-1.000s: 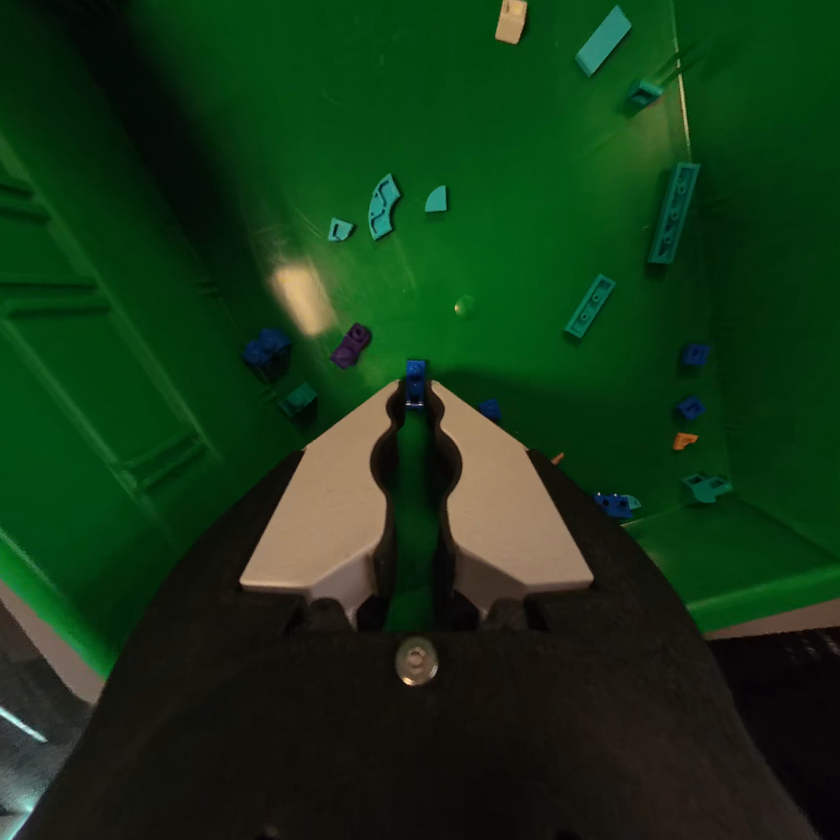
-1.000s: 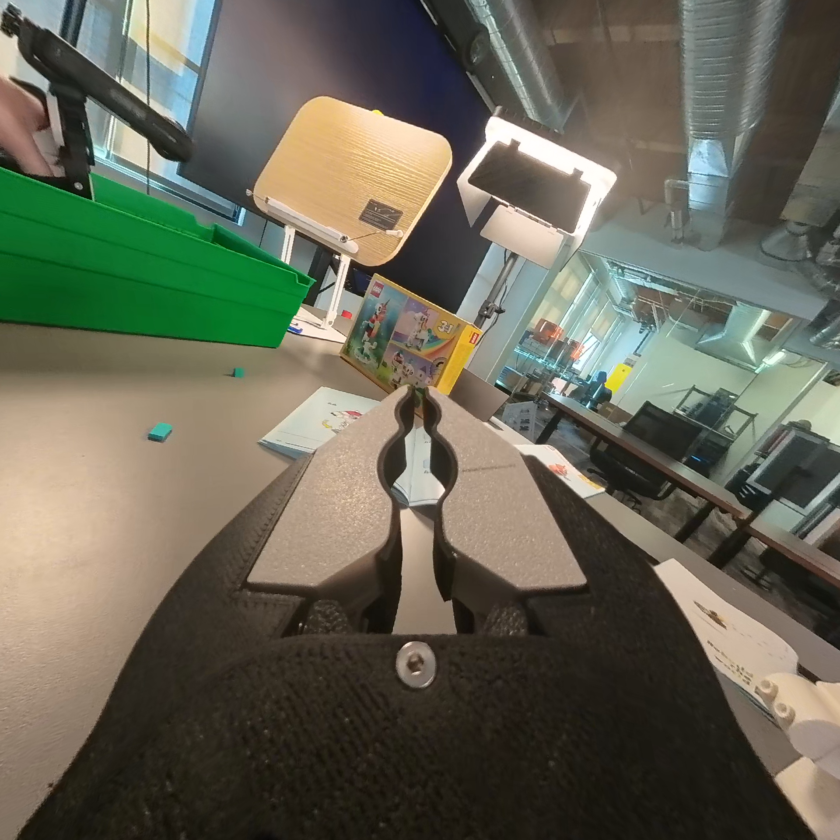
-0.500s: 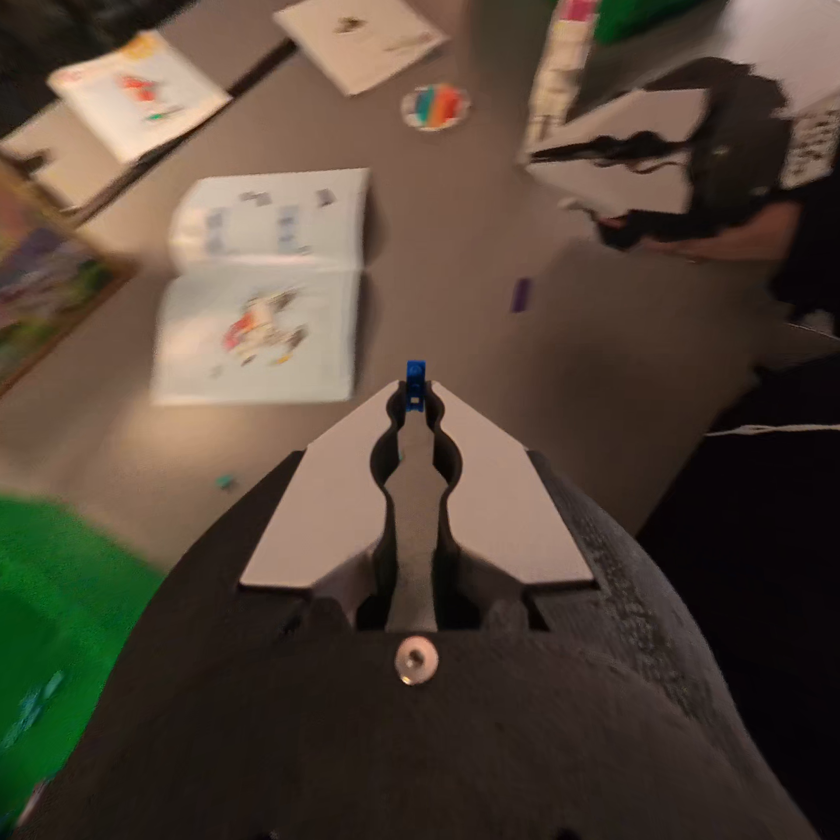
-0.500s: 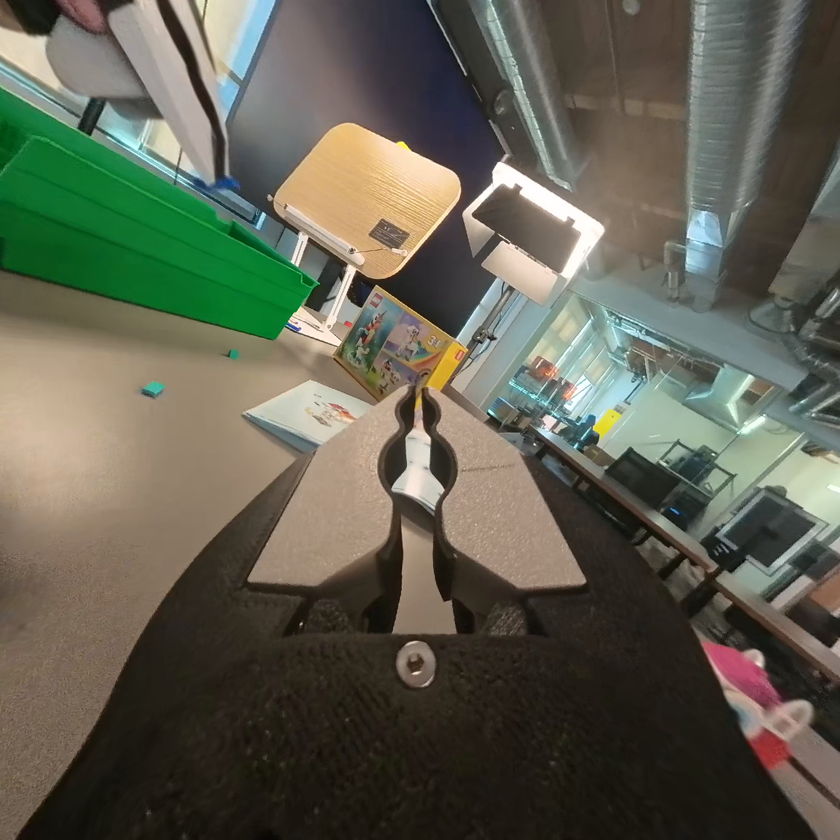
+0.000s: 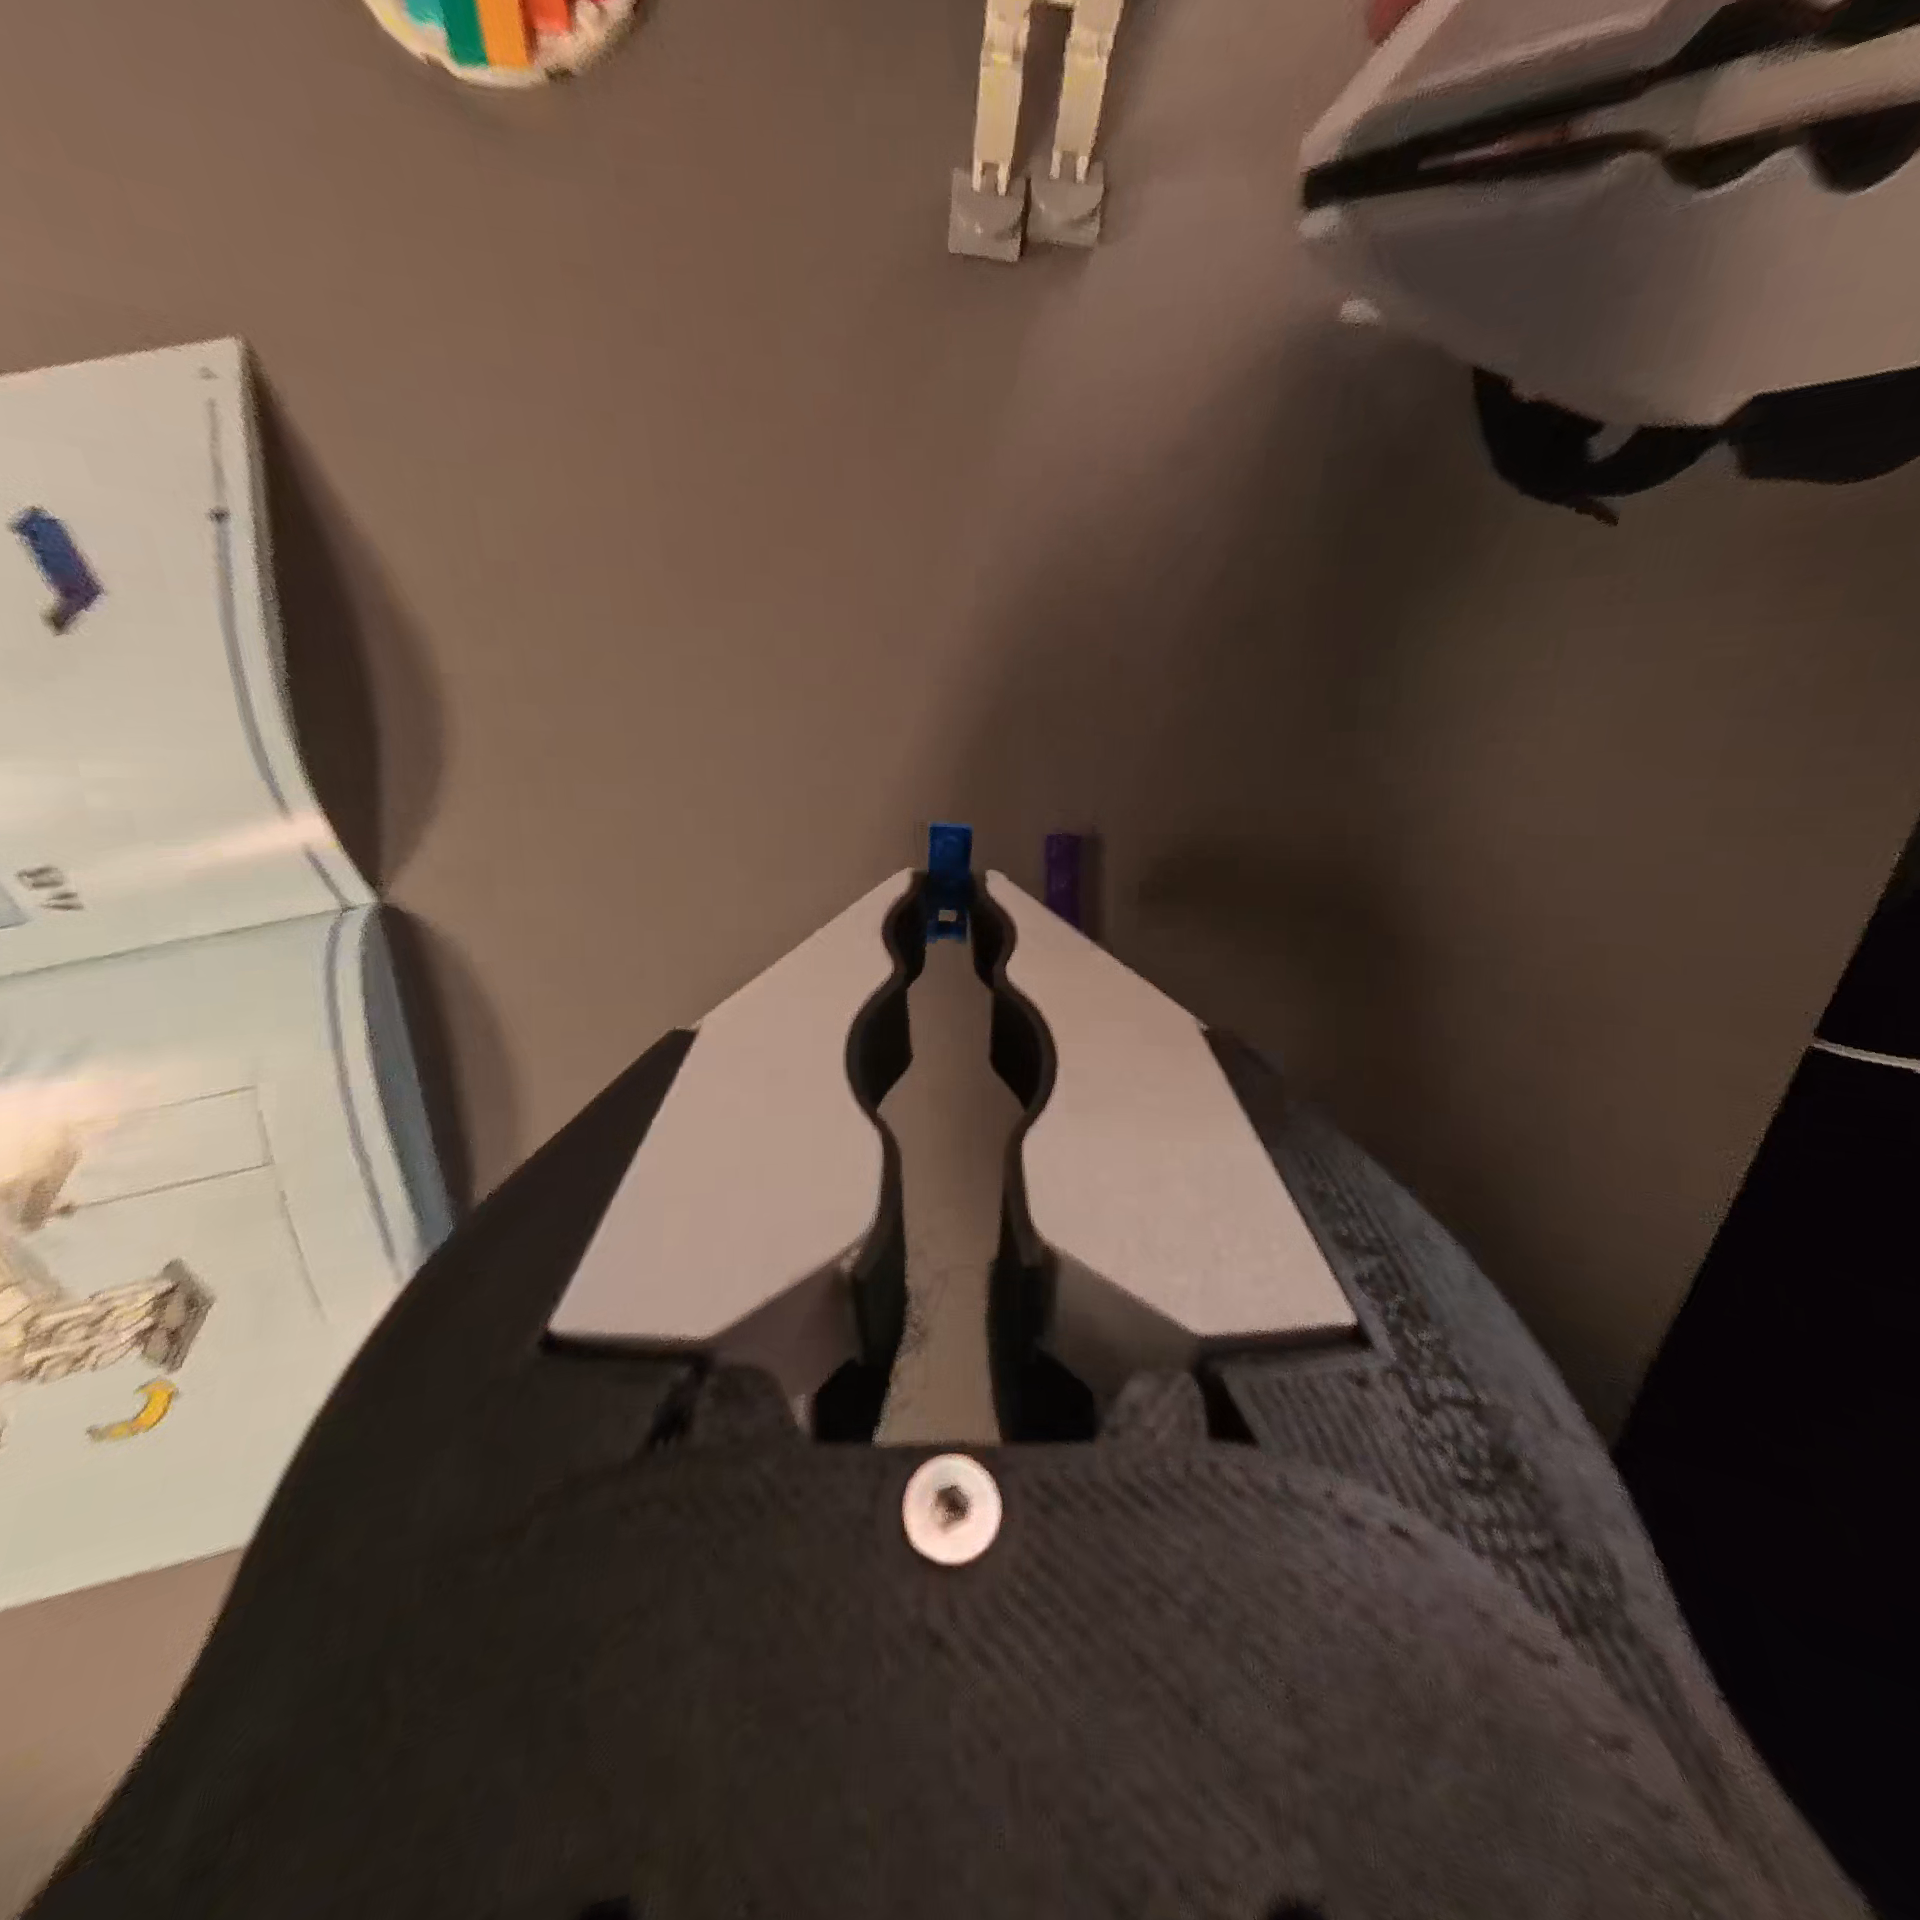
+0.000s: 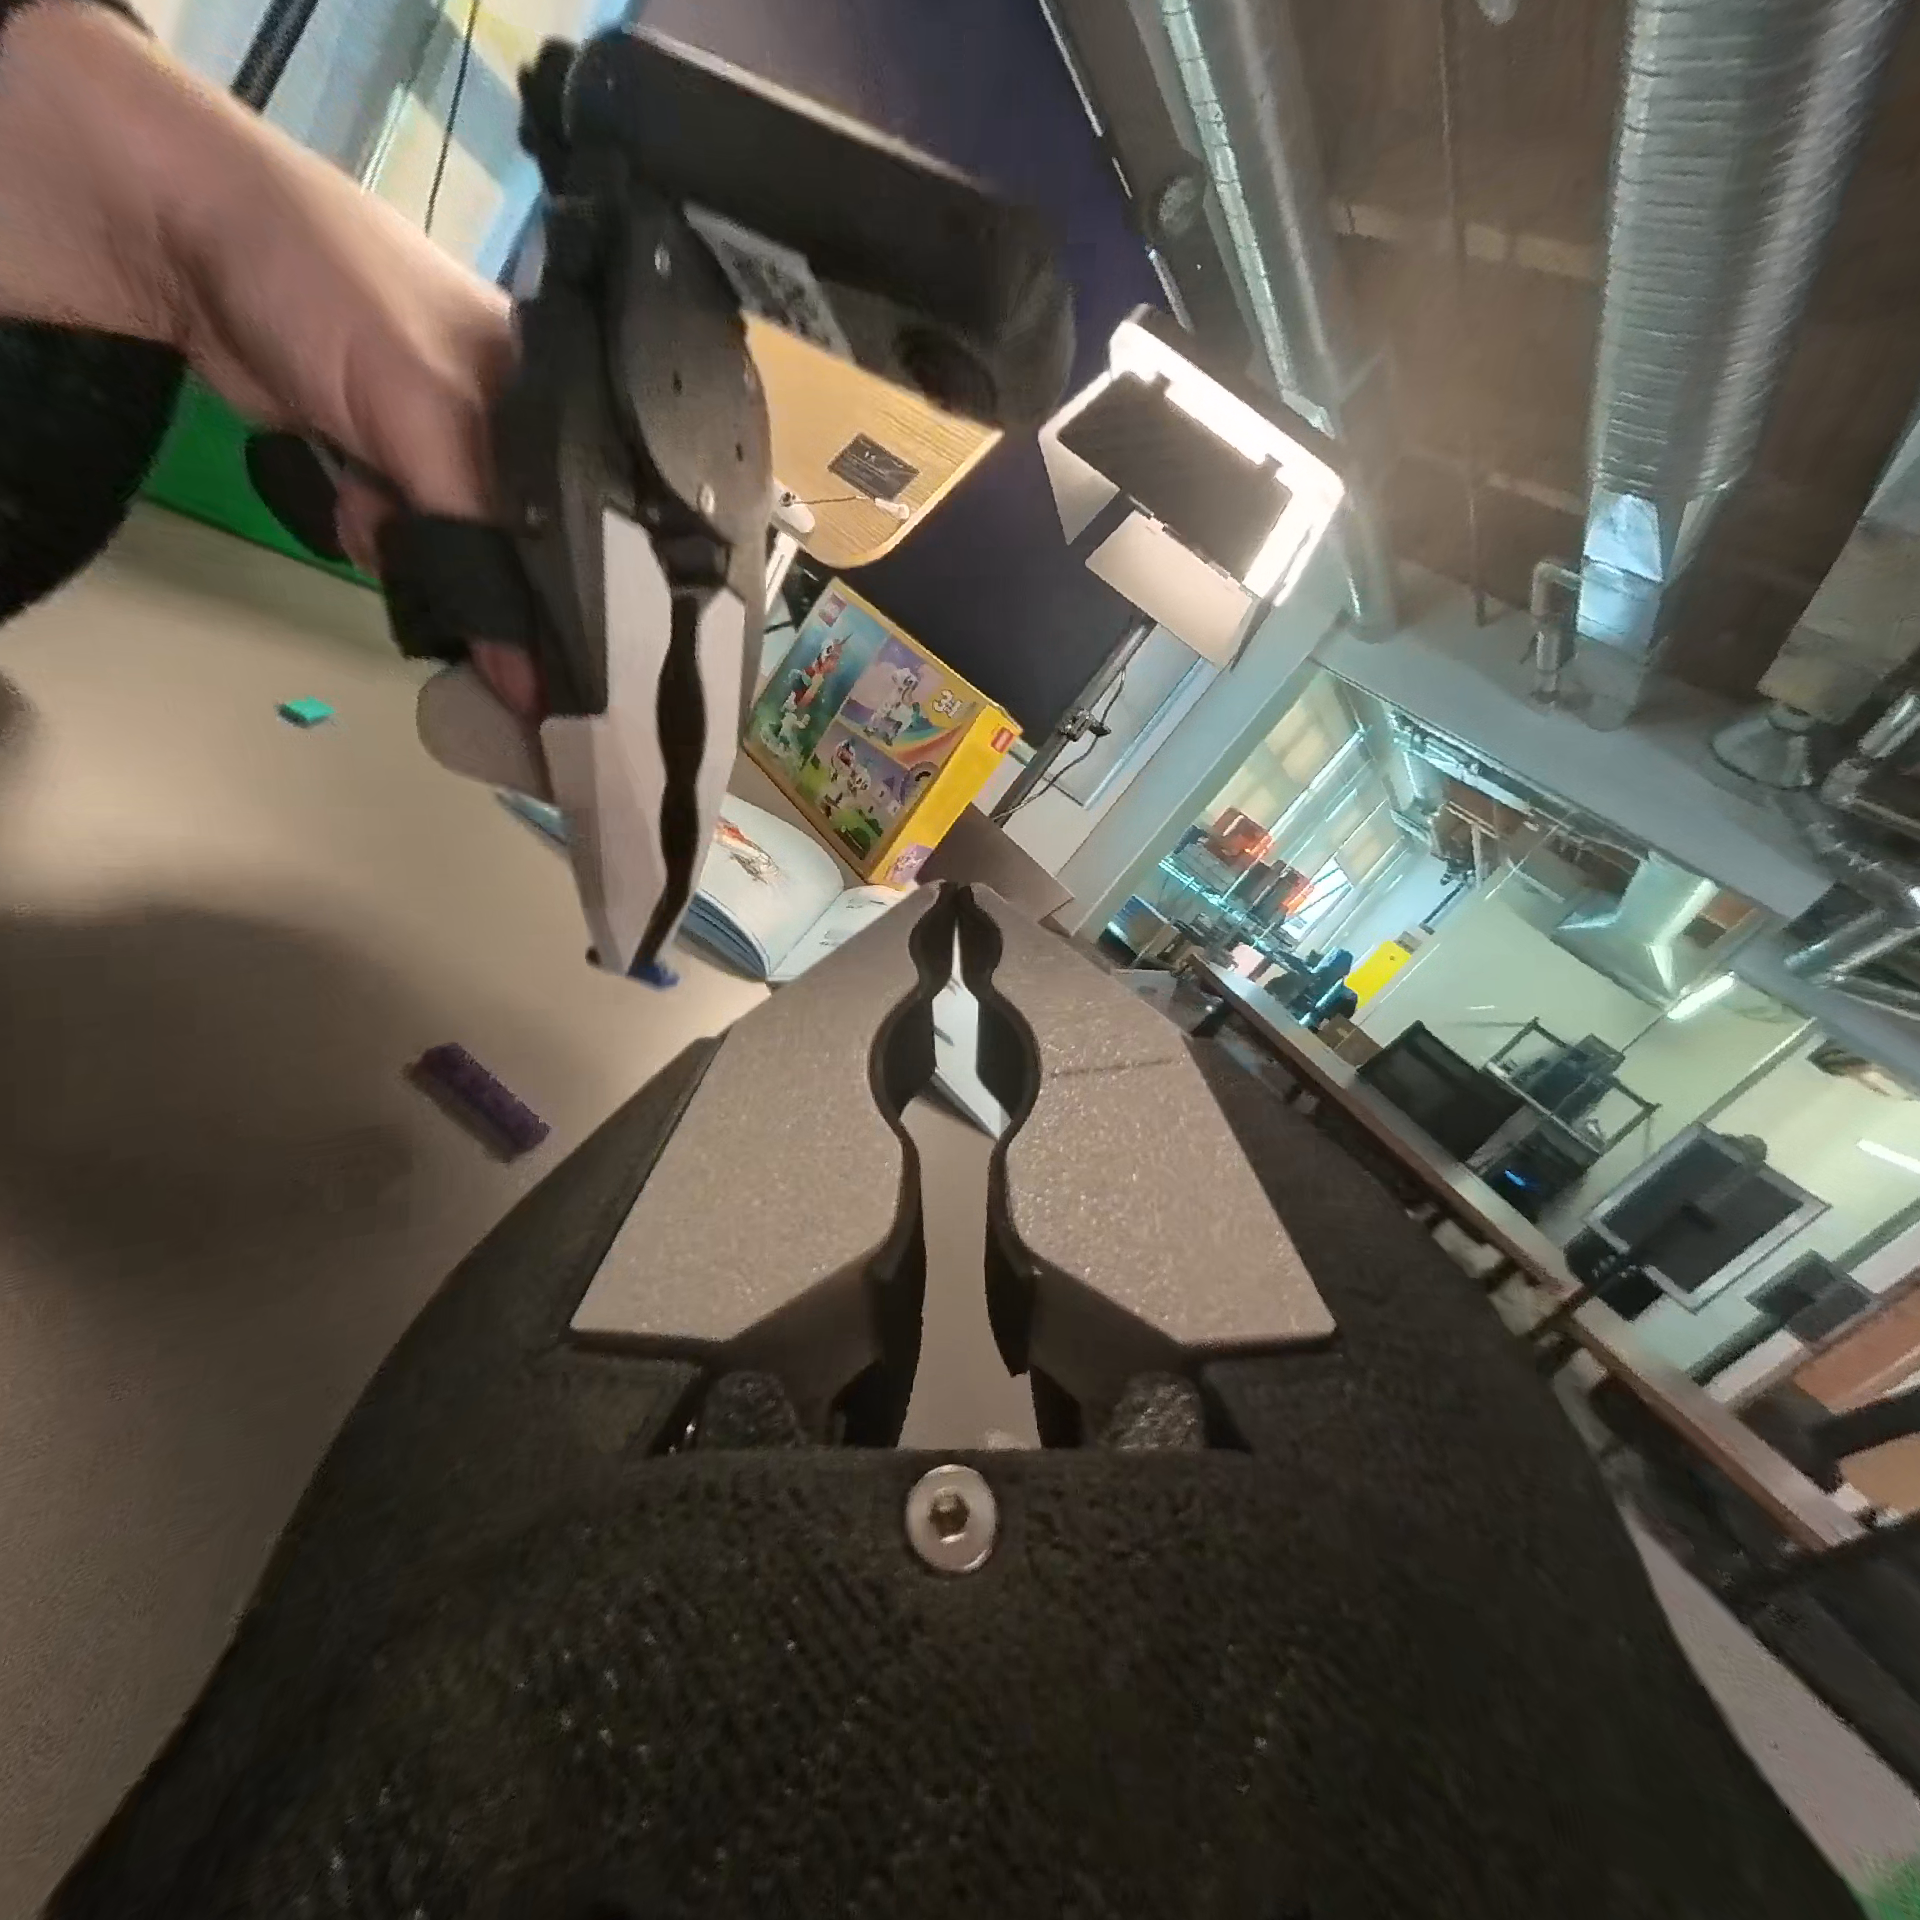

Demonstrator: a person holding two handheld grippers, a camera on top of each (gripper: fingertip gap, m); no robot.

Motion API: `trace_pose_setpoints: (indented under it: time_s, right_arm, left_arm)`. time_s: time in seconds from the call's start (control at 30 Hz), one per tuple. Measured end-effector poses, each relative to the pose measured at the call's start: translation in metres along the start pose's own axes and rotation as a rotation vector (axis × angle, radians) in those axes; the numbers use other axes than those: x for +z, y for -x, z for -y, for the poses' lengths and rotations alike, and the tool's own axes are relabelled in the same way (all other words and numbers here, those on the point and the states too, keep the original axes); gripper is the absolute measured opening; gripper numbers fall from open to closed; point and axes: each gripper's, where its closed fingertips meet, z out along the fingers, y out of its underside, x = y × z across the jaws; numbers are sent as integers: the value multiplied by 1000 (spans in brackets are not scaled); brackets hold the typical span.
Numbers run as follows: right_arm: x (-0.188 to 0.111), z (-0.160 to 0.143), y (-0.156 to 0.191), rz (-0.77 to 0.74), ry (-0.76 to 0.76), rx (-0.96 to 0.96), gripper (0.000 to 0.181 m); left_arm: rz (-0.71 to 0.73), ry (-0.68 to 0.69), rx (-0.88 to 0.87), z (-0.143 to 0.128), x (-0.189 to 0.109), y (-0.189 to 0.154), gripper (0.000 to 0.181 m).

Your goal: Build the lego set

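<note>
My left gripper (image 5: 948,885) is shut on a small blue lego piece (image 5: 948,844) that sticks out past its tips. It hangs over the grey table (image 5: 727,520), with a purple brick (image 5: 1066,878) lying just right of the tips. In the right wrist view the left gripper (image 6: 642,961) points down with the blue piece (image 6: 652,974) at its tip, above and beyond the purple brick (image 6: 478,1086). My right gripper (image 6: 951,896) is shut, with nothing seen between its tips. It also shows blurred at the top right of the left wrist view (image 5: 1320,208).
An open instruction booklet (image 5: 156,935) lies to the left. White lego legs with grey feet (image 5: 1029,135) and a round multicoloured part (image 5: 509,31) lie farther off. A lego box (image 6: 883,748), a green bin (image 6: 208,468) and a teal piece (image 6: 307,710) are beyond. Across from one pair of fingers to the other is roughly 10 centimeters. My right tips are about 12 centimeters from the purple brick (image 5: 1066,878), my left tips only 4 centimeters. Look for it in the right wrist view (image 6: 496,1119) too.
My left gripper has carried the blue piece out of the green bin and over the table to beside the purple brick. It now fills the left of the right wrist view.
</note>
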Motion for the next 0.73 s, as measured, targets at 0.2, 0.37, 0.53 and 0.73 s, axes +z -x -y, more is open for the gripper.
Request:
trace_pose_setpoints:
  time_s: [0.2,0.37,0.53,0.73]
  right_arm:
    - [1,1,0,1,-2,3,0]
    - [2,-1,1,6,3,17,0]
    - [3,-4,3,17,27,13,0]
    - [8,-16,31,187,93,-17,0]
  left_arm:
    - [-54,66,-32,-10,19,-8,7]
    - [-95,58,-83,-12,23,-10,18]
    - [-54,13,-112,-12,13,-1,38]
    - [-140,-157,-199,-14,-9,-7,42]
